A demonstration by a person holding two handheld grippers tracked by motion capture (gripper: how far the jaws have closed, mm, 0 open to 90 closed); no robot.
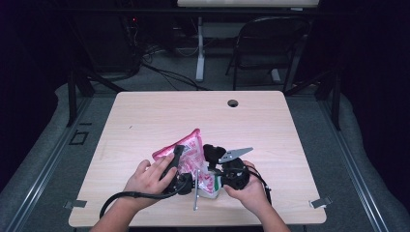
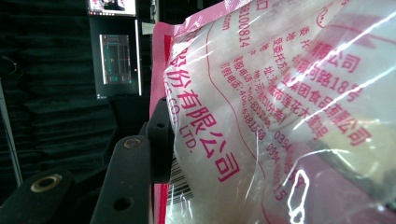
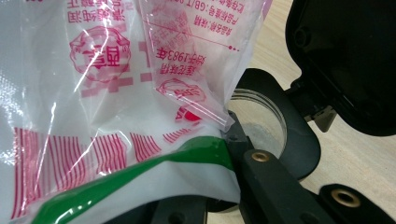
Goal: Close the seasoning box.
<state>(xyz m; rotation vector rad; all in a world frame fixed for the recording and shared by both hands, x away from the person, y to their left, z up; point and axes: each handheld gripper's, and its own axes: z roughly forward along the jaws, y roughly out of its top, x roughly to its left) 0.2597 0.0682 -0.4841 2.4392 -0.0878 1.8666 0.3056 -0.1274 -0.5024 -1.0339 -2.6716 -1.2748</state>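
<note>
Pink-edged plastic catches our eye first in the high view: one bag (image 1: 186,152) of white powder lies near the front edge of the tabletop (image 1: 145,111), roughly at its middle, propped up between the two tools. We count two hands and two grippers. Our left gripper (image 1: 178,159) reaches in from the bag's left side, our right gripper (image 1: 220,169) from its right, so the bag is braced from both sides, which we judge keeps it from slumping while it is worked on. One thin metal rod (image 1: 197,189) lies beside the front end of the bag.

From the left gripper view, the bag (image 2: 280,107) is pressed against one black jaw; the jaws stand about half apart and appear clamped on the bag's sealed pink edge.

From the right gripper view, we see the bag's (image 3: 93,93) green-striped end lying over the jaws, which are closed as far as they go and seem to pinch the film. One round clear-lidded black container (image 3: 261,121) sits just beyond on the wood.
</note>
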